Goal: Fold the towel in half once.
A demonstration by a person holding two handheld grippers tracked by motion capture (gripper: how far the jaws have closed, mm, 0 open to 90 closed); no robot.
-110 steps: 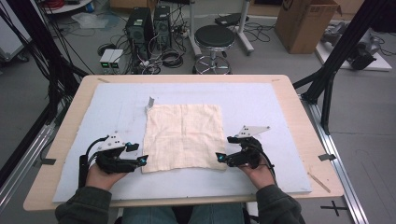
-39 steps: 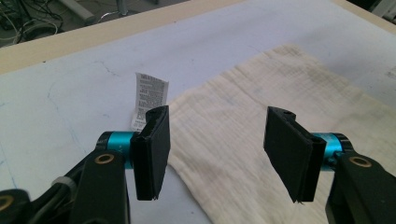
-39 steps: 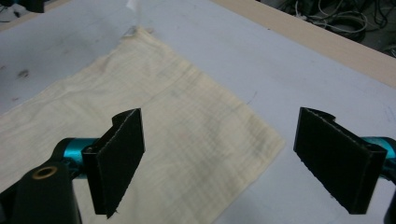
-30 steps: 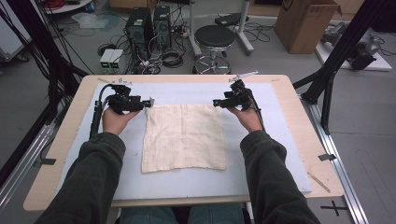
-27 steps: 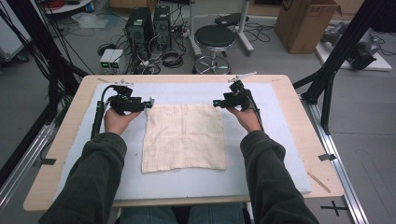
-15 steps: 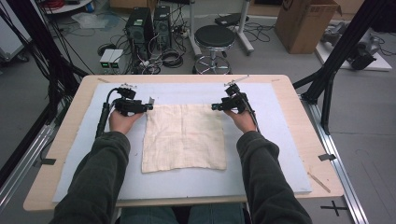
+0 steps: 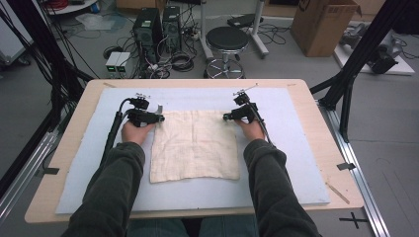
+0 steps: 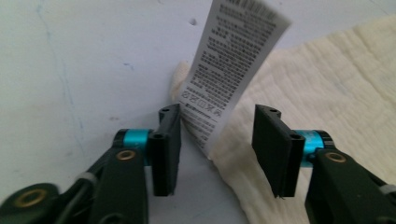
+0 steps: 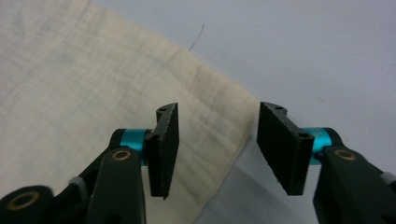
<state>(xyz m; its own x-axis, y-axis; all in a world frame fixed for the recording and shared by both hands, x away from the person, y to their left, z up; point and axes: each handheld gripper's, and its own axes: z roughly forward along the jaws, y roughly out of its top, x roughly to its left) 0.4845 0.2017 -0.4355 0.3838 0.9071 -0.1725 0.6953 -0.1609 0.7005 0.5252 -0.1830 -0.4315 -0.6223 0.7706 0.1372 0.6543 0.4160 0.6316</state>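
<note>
Your left tongs (image 8: pixel 212 149) and right tongs (image 9: pixel 217 149), closing but half-open, straddle the cloth's (image 7: pixel 195 145) far corners; grip and fold remain.

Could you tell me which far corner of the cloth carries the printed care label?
The far-left corner of the cloth, at the left gripper: its white label stands between the jaws; the right gripper's corner is bare.

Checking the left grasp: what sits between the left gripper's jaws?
In the left gripper view, the cloth corner and its printed care label lie between the left gripper jaws, not yet pinched.

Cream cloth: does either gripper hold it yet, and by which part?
No. Both grippers' jaws, just closing, straddle the cream cloth far corners without pressing.
</note>
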